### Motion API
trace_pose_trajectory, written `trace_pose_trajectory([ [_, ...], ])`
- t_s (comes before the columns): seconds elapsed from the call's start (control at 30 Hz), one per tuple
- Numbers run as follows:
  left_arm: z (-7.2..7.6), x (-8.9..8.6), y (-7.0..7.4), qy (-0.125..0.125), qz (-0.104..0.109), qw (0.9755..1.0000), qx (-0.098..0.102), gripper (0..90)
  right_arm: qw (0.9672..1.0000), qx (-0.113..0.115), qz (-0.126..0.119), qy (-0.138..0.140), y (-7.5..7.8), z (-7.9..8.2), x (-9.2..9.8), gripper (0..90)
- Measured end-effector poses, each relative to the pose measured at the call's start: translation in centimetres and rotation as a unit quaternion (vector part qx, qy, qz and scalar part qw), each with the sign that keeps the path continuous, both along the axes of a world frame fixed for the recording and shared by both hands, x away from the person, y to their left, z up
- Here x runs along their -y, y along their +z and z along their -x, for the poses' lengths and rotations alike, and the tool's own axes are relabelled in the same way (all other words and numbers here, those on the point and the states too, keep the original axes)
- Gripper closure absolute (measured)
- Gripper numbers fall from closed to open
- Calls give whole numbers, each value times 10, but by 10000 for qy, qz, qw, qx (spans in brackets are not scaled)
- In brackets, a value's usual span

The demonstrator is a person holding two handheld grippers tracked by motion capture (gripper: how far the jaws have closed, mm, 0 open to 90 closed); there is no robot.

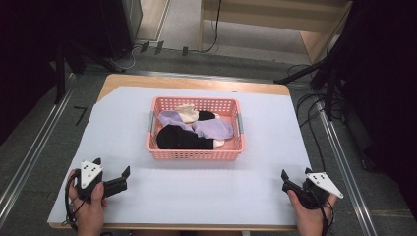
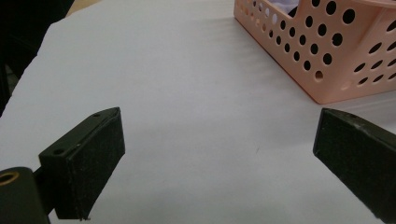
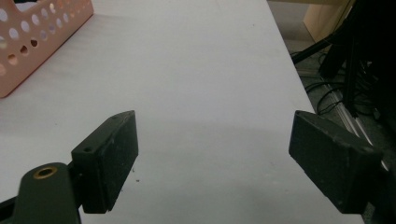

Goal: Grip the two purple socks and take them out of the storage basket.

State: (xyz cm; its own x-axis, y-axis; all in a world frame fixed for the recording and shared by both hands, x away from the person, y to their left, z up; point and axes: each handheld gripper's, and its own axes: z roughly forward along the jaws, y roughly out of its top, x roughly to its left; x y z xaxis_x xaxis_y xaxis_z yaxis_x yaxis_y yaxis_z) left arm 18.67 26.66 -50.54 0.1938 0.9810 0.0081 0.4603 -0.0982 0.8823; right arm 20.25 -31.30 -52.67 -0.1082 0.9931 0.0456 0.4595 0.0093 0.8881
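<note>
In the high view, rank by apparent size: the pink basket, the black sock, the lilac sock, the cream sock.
1. pink basket
2. black sock
3. lilac sock, partly overlapped, so only roughly ranked
4. cream sock, mostly hidden

Open sheet point(image 1: 196, 191) before basket point(image 1: 195, 155).

A pink perforated basket point(image 1: 194, 154) is seen on a white sheet point(image 1: 196, 191); black, lilac and cream socks point(image 1: 192, 129) are held inside.

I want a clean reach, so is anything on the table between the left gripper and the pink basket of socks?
Nothing visible: bare white table cover lies between the open left gripper and the pink basket; its near wall stands before the socks.
</note>
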Motion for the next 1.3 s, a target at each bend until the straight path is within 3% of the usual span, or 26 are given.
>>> trace_pose_trajectory([
  [0.1,0,0,0,0,-17,10000,-25,30,10000,39,19,-51,0,0,1,159],
  [0.23,-1,1,0,2,-55,10000,-24,30,9999,43,-137,-67,5,1,-2,186],
  [0.43,-1,1,0,-12,-55,10000,-45,30,9994,201,-144,222,25,4,-16,238],
  [0.6,-1,1,0,-5,-57,10000,-43,31,9978,223,-205,598,43,-2,-35,355],
  [0.8,-1,0,0,-59,-37,10000,-48,31,9952,244,-283,900,54,-16,-62,420],
  [1.3,-1,-1,0,-55,37,10000,-40,31,9906,36,-328,1328,74,-54,-131,459],
])
